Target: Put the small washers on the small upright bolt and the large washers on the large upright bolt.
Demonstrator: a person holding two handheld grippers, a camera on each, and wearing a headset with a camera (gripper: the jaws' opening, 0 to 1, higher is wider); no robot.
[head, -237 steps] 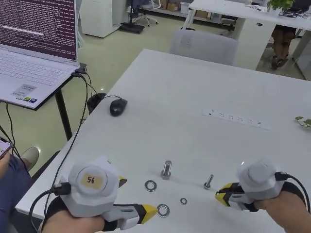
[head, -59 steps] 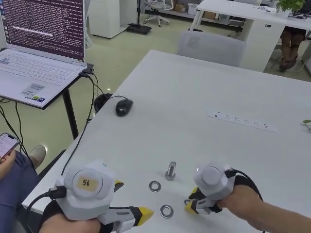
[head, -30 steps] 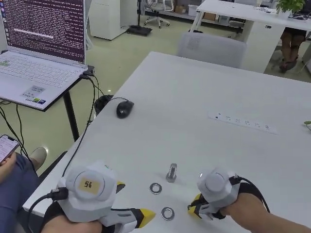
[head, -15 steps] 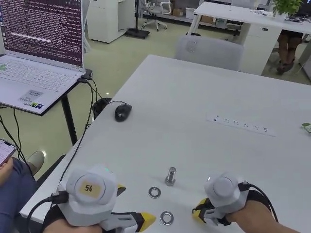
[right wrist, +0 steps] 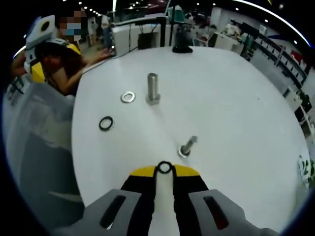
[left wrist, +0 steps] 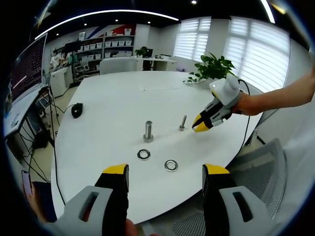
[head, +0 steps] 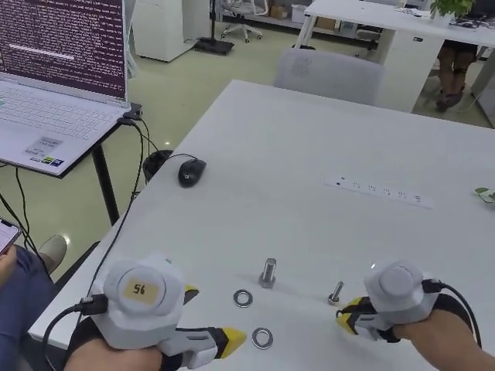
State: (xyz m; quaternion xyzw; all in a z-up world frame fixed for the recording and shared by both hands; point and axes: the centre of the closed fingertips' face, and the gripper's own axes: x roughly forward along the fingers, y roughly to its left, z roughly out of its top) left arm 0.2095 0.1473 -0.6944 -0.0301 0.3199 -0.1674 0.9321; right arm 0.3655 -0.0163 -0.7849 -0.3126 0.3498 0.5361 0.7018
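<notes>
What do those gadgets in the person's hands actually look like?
Each is a rounded, pale grey plastic body ending in two jaws with yellow tips. The left gripper carries a round yellow label reading 56 on top; the right gripper has a plain domed cap. A black cable trails from each, and black straps wrap the hands.

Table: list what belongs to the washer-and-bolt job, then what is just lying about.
Job:
large bolt
small bolt
upper large washer
lower large washer
small washer, pinched in the right gripper

Lying about:
mouse
power strip
laptop, on its stand beside the table
</notes>
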